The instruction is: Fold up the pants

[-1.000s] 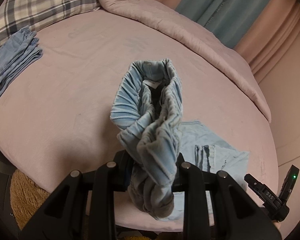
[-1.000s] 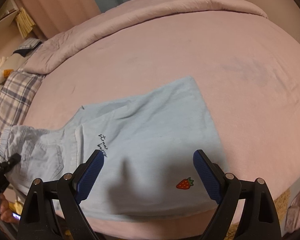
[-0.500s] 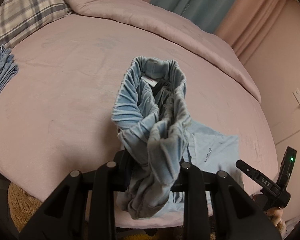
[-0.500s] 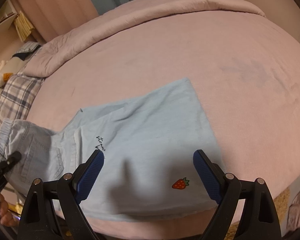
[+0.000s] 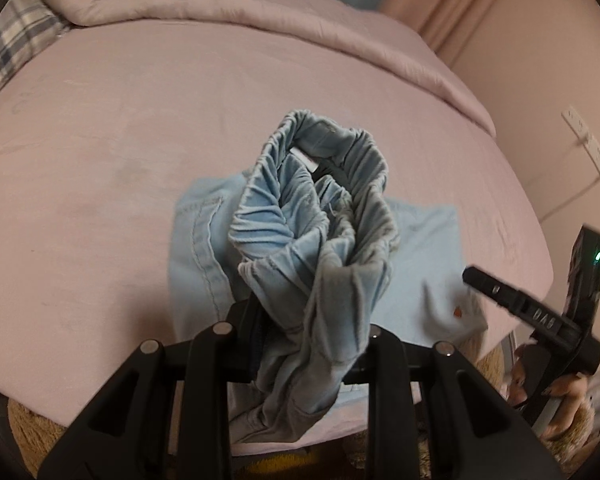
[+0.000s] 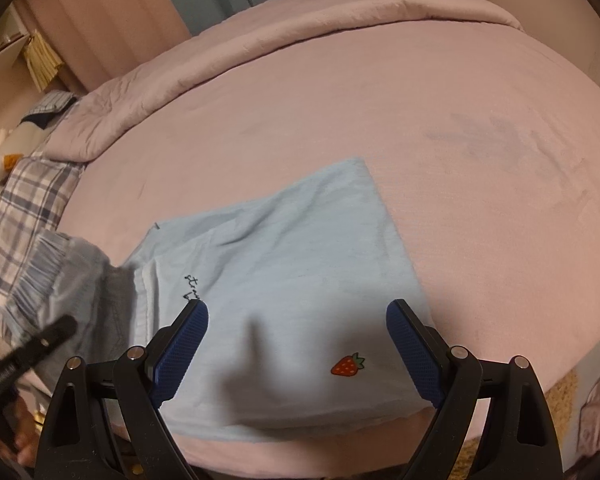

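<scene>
Light blue pants (image 6: pixel 284 264) with a small strawberry print (image 6: pixel 347 365) lie on the pink bed, legs flat near the front edge. My left gripper (image 5: pixel 312 320) is shut on the gathered elastic waistband (image 5: pixel 316 216) and holds it lifted above the flat legs (image 5: pixel 424 248). The raised waistband also shows at the left of the right wrist view (image 6: pixel 56 280). My right gripper (image 6: pixel 296 344) is open and empty, hovering just above the leg fabric near the strawberry. It also shows at the right of the left wrist view (image 5: pixel 540 316).
The pink bed (image 6: pixel 440 128) has a rolled pink duvet (image 5: pixel 228 4) along its far side and a plaid pillow (image 6: pixel 24 200) at the left. A wall socket (image 5: pixel 588 140) is on the right wall. A tan rug (image 5: pixel 32 420) lies below the bed's front edge.
My left gripper has carried the lifted waistband to the right, over the flat legs. The folded blue clothes at the left have left the view. The right gripper has hardly moved.
</scene>
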{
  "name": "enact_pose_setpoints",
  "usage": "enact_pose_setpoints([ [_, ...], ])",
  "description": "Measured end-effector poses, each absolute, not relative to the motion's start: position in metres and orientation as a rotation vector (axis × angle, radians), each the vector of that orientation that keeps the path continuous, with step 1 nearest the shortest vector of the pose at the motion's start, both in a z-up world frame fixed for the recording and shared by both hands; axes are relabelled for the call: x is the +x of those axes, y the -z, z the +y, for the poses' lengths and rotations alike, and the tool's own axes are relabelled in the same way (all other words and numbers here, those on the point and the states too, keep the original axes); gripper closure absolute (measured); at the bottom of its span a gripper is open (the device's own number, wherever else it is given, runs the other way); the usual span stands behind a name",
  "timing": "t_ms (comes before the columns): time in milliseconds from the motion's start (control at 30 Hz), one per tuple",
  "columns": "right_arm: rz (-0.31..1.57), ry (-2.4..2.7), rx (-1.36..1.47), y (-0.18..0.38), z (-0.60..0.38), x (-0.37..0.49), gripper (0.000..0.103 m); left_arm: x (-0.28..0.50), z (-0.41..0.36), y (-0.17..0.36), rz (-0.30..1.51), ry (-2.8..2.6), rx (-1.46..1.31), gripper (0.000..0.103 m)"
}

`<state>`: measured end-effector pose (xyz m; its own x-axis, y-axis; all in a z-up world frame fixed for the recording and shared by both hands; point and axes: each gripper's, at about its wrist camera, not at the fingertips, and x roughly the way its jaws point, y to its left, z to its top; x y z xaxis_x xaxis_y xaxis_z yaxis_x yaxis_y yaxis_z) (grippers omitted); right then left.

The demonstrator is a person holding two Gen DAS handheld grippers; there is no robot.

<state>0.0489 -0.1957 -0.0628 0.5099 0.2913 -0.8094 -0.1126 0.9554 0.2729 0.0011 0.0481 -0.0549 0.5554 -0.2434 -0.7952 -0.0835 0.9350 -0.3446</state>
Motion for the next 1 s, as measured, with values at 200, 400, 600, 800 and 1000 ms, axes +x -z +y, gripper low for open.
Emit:
enact_pose_setpoints([
  [200,1.015,-0.24,0.198,0.064,-0.198,0.047,0.013,0.019,0.036,0.085,1.059,0.139,-0.337,0.074],
  [400,1.027,-0.244,0.191,0.067,-0.197,0.048,0.013,0.03,0.04,0.098,1.066,0.193,-0.369,0.064],
  [600,1.031,-0.269,0.172,0.066,-0.191,0.049,0.013,0.021,0.043,0.085,1.037,0.319,-0.522,0.023],
  [800,1.019,-0.343,0.152,0.056,-0.183,0.056,0.013,-0.006,0.064,0.061,0.975,0.235,-0.502,0.012],
  [1000,1.046,-0.494,0.142,0.05,-0.154,0.064,0.005,-0.02,0.103,0.07,0.984,-0.036,-0.489,0.009],
])
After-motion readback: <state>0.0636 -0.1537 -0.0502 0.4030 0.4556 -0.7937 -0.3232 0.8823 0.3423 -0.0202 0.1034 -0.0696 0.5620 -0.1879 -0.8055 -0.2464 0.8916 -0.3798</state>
